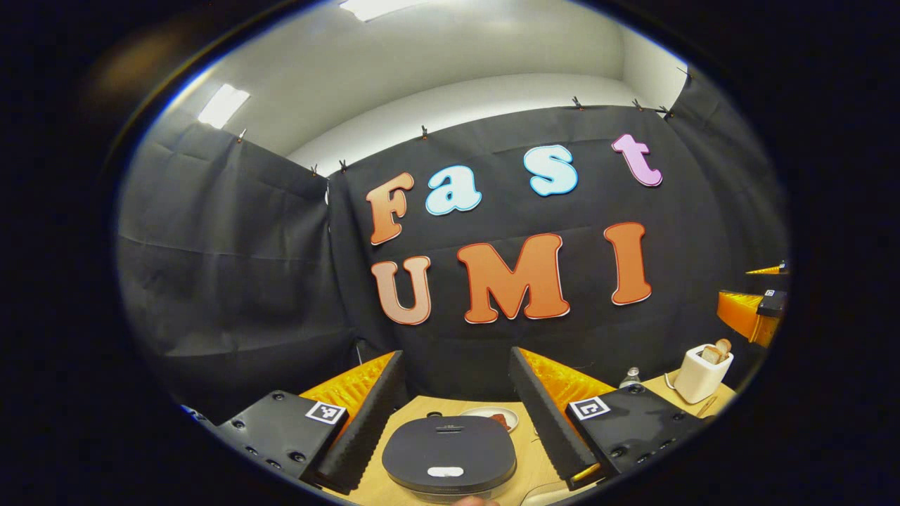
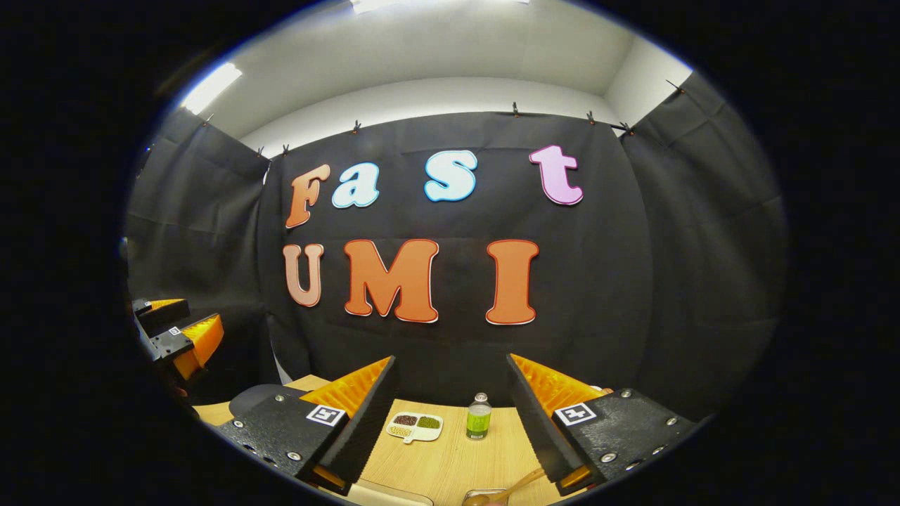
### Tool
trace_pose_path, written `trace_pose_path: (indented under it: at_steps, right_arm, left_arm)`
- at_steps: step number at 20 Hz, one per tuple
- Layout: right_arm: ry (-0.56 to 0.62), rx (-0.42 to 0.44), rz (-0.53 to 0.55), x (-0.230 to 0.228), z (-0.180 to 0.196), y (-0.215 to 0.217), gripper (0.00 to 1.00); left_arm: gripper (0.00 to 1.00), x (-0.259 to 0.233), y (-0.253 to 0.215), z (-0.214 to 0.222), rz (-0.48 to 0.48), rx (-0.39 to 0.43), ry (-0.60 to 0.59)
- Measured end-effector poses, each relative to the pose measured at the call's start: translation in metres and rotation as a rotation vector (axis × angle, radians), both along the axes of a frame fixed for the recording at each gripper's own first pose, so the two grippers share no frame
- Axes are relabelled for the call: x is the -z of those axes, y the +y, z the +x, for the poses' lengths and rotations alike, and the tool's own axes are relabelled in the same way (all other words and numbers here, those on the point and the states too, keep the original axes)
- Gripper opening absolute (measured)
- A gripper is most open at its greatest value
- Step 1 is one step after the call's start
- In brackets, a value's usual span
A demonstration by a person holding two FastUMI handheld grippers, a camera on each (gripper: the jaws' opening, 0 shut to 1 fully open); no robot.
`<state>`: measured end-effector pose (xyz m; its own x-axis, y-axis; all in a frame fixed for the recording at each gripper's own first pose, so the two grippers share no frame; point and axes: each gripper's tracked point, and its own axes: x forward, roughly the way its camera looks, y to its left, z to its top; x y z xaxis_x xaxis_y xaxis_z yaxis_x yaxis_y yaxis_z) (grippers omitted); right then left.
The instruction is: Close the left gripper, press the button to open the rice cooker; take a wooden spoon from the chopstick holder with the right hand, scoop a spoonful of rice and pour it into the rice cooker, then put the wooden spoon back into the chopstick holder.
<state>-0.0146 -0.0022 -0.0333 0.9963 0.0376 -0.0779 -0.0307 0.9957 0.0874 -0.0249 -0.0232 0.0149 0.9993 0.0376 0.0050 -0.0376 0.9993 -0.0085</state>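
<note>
- My left gripper (image 1: 455,414) hangs above the rice cooker (image 1: 448,453), fingers spread wide; the lid is down.
- Pressing like this, I judge the fingers would straddle the pale button (image 1: 445,471) and miss it.
- My right gripper (image 2: 450,414) is wide too, holding nothing.
- The wooden spoon (image 2: 503,494) lies low near its right finger; a hasty grab could knock it.

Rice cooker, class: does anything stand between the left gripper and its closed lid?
Nothing visible does. In the left gripper view the rice cooker sits on the table directly between the open left gripper's fingers, with bare space above its lid.
</note>
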Motion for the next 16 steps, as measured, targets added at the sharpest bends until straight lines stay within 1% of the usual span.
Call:
trace_pose_path:
  at_steps: [2, 3, 4, 7, 9, 10, 11, 12, 16]
  right_arm:
    - [0.004, 0.027, 0.002, 0.001, -0.004, -0.011, 0.93]
    - [0.006, 0.04, -0.004, 0.002, -0.005, -0.015, 0.93]
    - [0.007, 0.052, -0.013, 0.004, -0.004, -0.019, 0.93]
    - [0.002, 0.099, -0.035, 0.003, -0.005, -0.037, 0.93]
    - [0.004, 0.122, -0.037, 0.004, -0.007, -0.047, 0.93]
    - [0.006, 0.134, -0.039, 0.004, -0.007, -0.051, 0.94]
    - [0.009, 0.144, -0.041, 0.005, -0.007, -0.055, 0.93]
    - [0.011, 0.155, -0.043, 0.007, -0.01, -0.06, 0.93]
    - [0.024, 0.177, -0.066, 0.011, -0.016, -0.071, 0.93]
  left_arm:
    - [1.0, -0.009, 0.007, 0.002, 0.003, -0.001, -0.031]
    - [0.92, -0.013, 0.005, 0.005, -0.001, 0.014, -0.038]
    - [0.92, -0.014, 0.007, 0.006, 0.0, 0.014, -0.042]
    - [0.49, -0.006, 0.007, 0.014, 0.006, 0.024, -0.003]
    - [0.21, 0.012, 0.01, 0.023, 0.009, 0.028, 0.076]
    - [0.19, 0.019, 0.017, 0.03, -0.009, -0.001, 0.113]
    - [0.05, 0.017, 0.015, 0.035, -0.043, 0.023, 0.152]
    - [0.05, 0.026, 0.006, 0.033, -0.074, 0.059, 0.2]
    - [0.05, 0.049, -0.001, 0.048, -0.146, 0.141, 0.37]
